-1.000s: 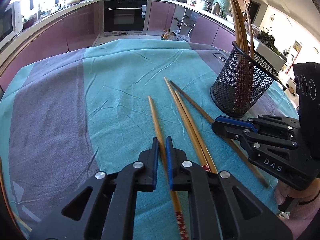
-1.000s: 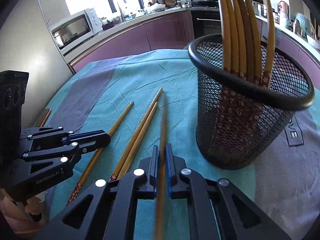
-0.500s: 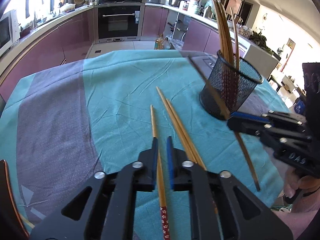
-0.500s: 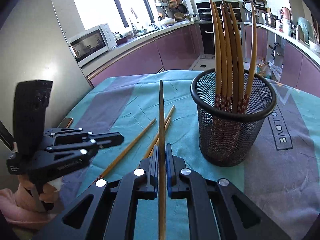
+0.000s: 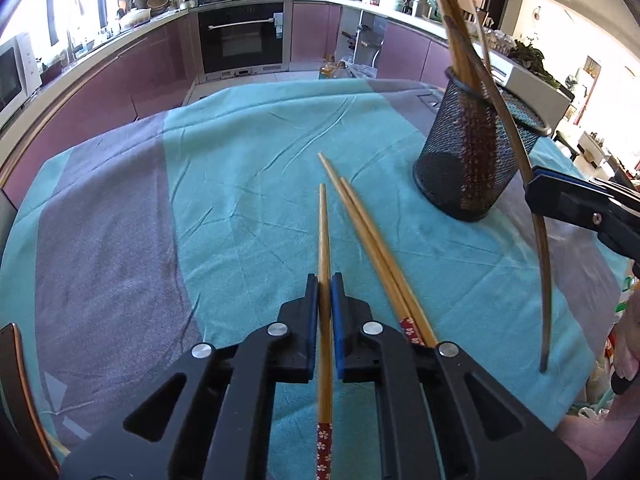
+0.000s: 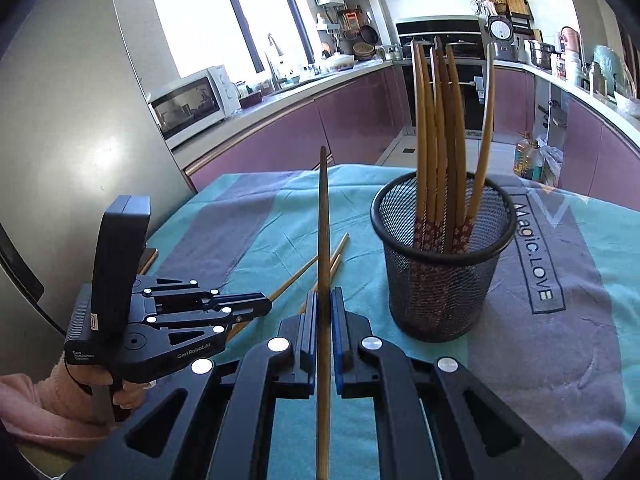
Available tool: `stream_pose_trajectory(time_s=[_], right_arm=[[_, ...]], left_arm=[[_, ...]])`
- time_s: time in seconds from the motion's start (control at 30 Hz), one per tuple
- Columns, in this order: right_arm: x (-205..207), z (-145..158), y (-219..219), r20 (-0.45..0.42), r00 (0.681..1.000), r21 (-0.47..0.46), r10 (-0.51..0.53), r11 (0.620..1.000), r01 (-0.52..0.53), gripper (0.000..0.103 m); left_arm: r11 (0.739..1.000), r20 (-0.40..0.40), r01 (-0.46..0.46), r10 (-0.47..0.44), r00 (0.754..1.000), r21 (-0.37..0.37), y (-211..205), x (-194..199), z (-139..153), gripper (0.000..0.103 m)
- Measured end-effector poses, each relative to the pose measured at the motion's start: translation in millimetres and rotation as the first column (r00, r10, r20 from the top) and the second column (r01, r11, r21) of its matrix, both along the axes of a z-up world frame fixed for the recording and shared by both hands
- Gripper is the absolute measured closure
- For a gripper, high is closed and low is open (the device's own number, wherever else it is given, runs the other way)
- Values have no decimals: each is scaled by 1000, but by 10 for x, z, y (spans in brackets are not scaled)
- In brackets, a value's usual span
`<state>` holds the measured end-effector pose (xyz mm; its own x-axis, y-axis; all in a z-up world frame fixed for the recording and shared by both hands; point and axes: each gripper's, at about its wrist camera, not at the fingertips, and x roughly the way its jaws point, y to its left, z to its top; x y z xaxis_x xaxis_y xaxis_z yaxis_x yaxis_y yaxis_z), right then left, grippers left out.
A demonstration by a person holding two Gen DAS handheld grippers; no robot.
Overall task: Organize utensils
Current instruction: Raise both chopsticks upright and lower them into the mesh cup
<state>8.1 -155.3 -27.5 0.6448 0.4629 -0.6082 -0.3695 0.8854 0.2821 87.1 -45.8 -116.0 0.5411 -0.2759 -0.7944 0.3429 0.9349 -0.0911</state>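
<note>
The tablecloth (image 5: 248,168), teal with grey-purple bands, covers the work surface in both of my wrist views. The mesh holder (image 6: 442,280), a black wire cup, stands upright on it at 2 o'clock from my right gripper; in the left wrist view the same holder (image 5: 472,160) sits at 1 o'clock. It contains a bundle of stored chopsticks (image 6: 438,140), standing with their red floral ends down inside the mesh.

My left gripper (image 5: 325,284) has its jaws closed narrow on the left-held chopstick (image 5: 324,240), which runs forward toward 12 o'clock, its red floral end trailing back between the gripper arms. Whether this stick is raised off the cloth I cannot tell. In the right wrist view this gripper (image 6: 256,306) appears at 9 o'clock, held by a hand in a pink sleeve.

My right gripper (image 6: 325,300) has its jaws closed narrow on the right-held chopstick (image 6: 323,240), which points up toward 12 o'clock, clear of the cloth and just left of the holder. In the left wrist view it (image 5: 536,240) passes in front of the holder rim.

Two loose chopsticks (image 5: 372,248) lie side by side and touching on the cloth, immediately right of the left gripper, tips toward 11 o'clock
</note>
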Motion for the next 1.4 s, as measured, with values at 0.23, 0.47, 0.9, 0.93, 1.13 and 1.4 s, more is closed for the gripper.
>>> stream_pose_trajectory(time_s=[0.23,0.47,0.9,0.93,1.13,1.4], right_arm=[[-59,197,-224,55,998,46,-33,998,30,97],[-106,408,-414,119,991,82,-60,995,51,97],[-73,854,-584,239,968,86,-77,995,58,97],[-66,886,-593,248,966,83,-77,995,58,97],[-47,1078,-676,287,954,77,-92,994,73,97],[69,1153,-767,306,944,72,-125,991,108,97]], left_arm=[[993,82,70,-62,995,-93,69,-182,482,96],[981,185,107,-77,980,-161,148,-348,980,96],[936,340,147,-31,940,-321,212,-299,1773,96],[931,344,158,-37,938,-329,171,-272,1819,96],[922,382,204,-68,922,-329,-98,-182,2033,96],[920,401,250,-116,909,-301,-488,-62,2107,96]])
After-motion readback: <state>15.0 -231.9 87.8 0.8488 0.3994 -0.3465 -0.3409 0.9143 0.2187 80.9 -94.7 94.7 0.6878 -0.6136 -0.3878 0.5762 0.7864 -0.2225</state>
